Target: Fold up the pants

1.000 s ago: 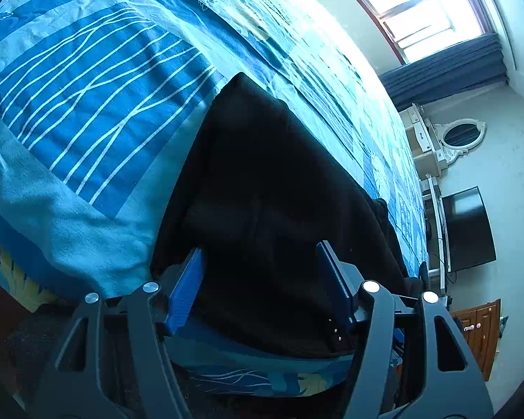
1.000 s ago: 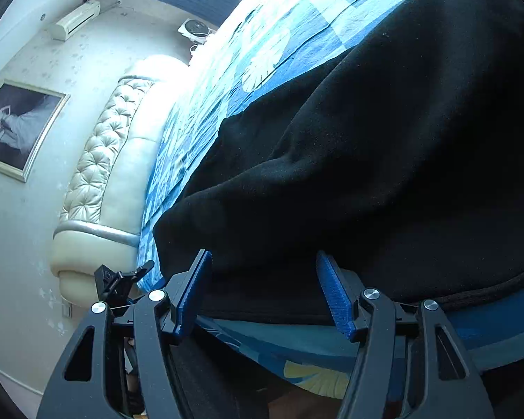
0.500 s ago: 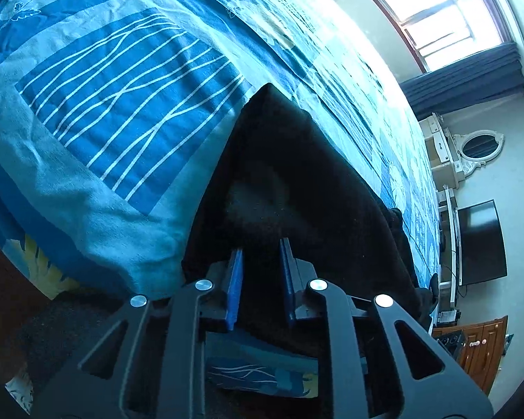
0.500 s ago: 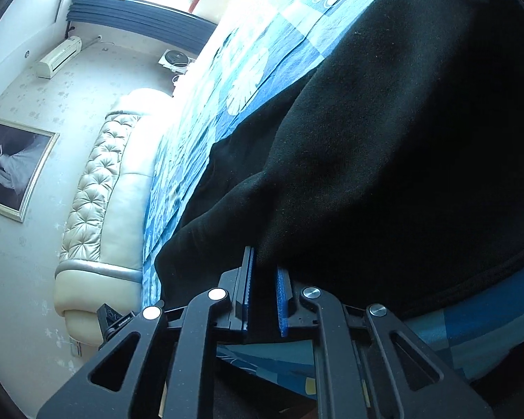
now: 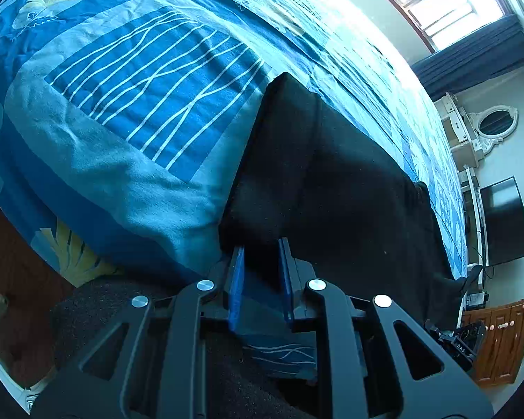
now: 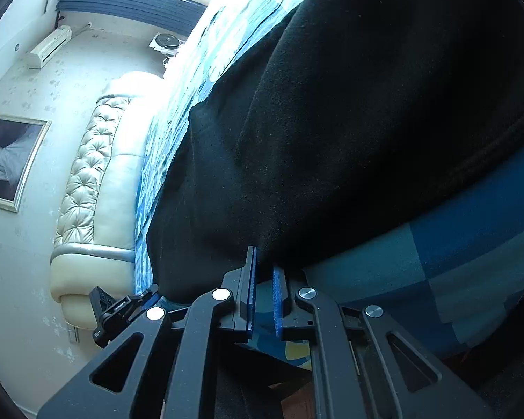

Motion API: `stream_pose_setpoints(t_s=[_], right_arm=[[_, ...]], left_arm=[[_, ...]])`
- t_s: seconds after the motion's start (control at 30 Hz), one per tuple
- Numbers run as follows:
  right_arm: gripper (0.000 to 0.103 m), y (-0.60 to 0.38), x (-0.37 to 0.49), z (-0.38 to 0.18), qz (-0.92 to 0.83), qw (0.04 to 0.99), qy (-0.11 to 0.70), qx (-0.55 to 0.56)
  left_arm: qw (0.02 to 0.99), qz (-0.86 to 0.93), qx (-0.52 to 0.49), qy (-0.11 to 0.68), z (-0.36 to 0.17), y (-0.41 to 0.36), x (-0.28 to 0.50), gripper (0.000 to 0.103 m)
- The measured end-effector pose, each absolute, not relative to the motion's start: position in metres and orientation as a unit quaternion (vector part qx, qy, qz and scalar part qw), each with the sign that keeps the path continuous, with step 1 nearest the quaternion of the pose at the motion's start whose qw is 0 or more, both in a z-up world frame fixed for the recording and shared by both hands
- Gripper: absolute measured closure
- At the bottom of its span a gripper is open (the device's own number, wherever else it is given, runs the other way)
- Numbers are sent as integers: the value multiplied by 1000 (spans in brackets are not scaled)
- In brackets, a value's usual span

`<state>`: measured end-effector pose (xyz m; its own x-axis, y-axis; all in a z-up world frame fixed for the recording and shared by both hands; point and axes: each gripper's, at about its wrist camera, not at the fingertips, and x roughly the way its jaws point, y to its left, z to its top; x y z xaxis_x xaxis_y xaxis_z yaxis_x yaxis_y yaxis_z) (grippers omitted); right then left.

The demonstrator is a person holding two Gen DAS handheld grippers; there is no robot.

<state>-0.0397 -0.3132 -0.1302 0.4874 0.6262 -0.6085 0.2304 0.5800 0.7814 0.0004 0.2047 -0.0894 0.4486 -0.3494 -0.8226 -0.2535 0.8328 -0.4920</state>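
At the near edge of the bed (image 5: 129, 174), the black pants (image 5: 332, 188) lie spread on the blue cover. The left gripper (image 5: 260, 262) and right gripper (image 6: 264, 272) are each narrowed onto the near hem. The cloth looks thick, soft and limp; it will likely sag, so hem corners seem the best hold.

"DAS" on a black case (image 5: 466, 340) by the cabinet (image 5: 499, 342)

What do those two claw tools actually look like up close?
Both look alike. The left gripper and right gripper each have two black linkage arms with triangular cut-outs, round silver pivot screws, and flat fingers faced with blue pads. No cables or sleeves show.
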Motion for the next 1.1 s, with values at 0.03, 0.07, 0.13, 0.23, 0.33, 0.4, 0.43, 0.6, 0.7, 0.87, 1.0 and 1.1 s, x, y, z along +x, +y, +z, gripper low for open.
stream_pose_setpoints(t_s=[0.03, 0.07, 0.13, 0.23, 0.33, 0.4, 0.43, 0.6, 0.7, 0.87, 1.0, 1.1], right_arm=[[95, -313, -39, -128, 135, 745, 489, 433], [94, -313, -39, -127, 137, 745, 490, 431], [90, -315, -41, -124, 140, 739, 491, 440], [81, -325, -46, -114, 133, 738, 492, 442], [68, -354, -52, -92, 102, 772, 474, 410], [62, -384, -51, -72, 66, 806, 449, 379], [56, -403, -48, -61, 41, 823, 434, 364], [31, -504, 0, -18, -130, 890, 372, 230], [31, -558, 37, -26, -217, 877, 383, 193], [31, -599, 65, -57, -259, 842, 425, 210], [66, -609, 58, -72, -247, 835, 431, 237], [85, -609, 42, -65, -234, 845, 405, 258]], left_arm=[[805, -30, -278, 524, -87, 203, 0, 85], [810, -31, -265, 523, -85, 200, -1, 84], [821, -28, -234, 520, -78, 194, -4, 82], [833, -34, -181, 521, -65, 178, -12, 82], [846, -48, -149, 510, -47, 162, -19, 67], [863, -43, -129, 486, -32, 151, -20, 46], [874, -42, -121, 469, -25, 146, -17, 34], [894, -51, -85, 436, -18, 114, 17, 15], [886, -33, -68, 457, -36, 97, 38, 15], [864, -29, -75, 497, -65, 84, 48, 15], [860, -27, -75, 503, -74, 83, 47, 13], [861, -23, -72, 503, -75, 82, 45, 12]])
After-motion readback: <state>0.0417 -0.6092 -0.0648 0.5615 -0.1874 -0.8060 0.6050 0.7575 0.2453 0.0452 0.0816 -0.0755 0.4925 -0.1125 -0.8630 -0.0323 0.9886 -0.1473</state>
